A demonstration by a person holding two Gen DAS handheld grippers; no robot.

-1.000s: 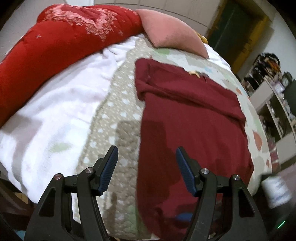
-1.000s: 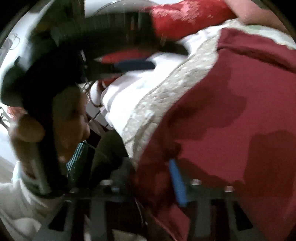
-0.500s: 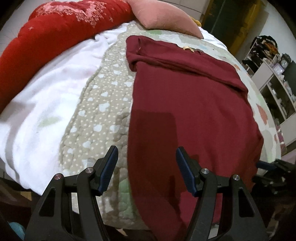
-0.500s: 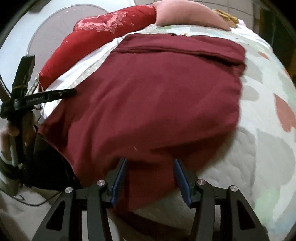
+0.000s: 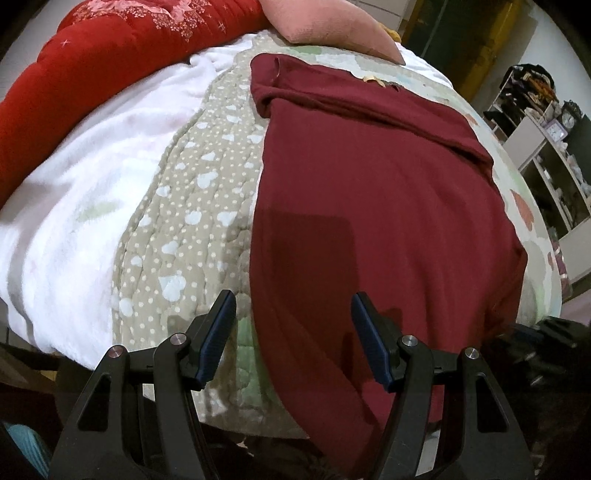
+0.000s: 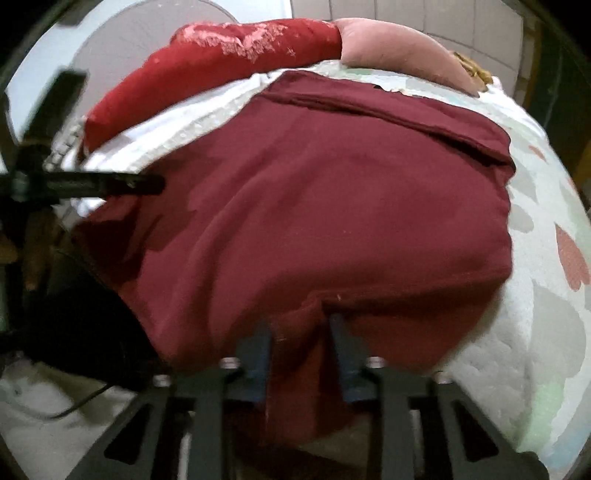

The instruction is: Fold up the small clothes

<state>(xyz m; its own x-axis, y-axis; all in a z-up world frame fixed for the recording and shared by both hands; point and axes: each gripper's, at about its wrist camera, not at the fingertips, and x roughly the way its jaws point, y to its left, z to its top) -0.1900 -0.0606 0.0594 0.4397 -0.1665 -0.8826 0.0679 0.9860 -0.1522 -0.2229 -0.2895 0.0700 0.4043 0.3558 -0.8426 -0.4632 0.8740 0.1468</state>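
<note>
In the left wrist view, the maroon garment (image 5: pixel 380 206) is spread lengthwise toward the bed's head, its hem hanging over the near edge of the bed (image 5: pixel 221 369). The left gripper (image 5: pixel 291 339) is held open, empty, around the hem's left side.

In the right wrist view, the right gripper (image 6: pixel 301 354) is closing with a pinch of hem between its jaws; blur hides the contact.

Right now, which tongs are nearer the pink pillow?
Neither clearly. Both the left tongs and right tongs are at the near hem of the maroon garment, with the pink pillow far across it; the right's jaws are closing on cloth.
</note>
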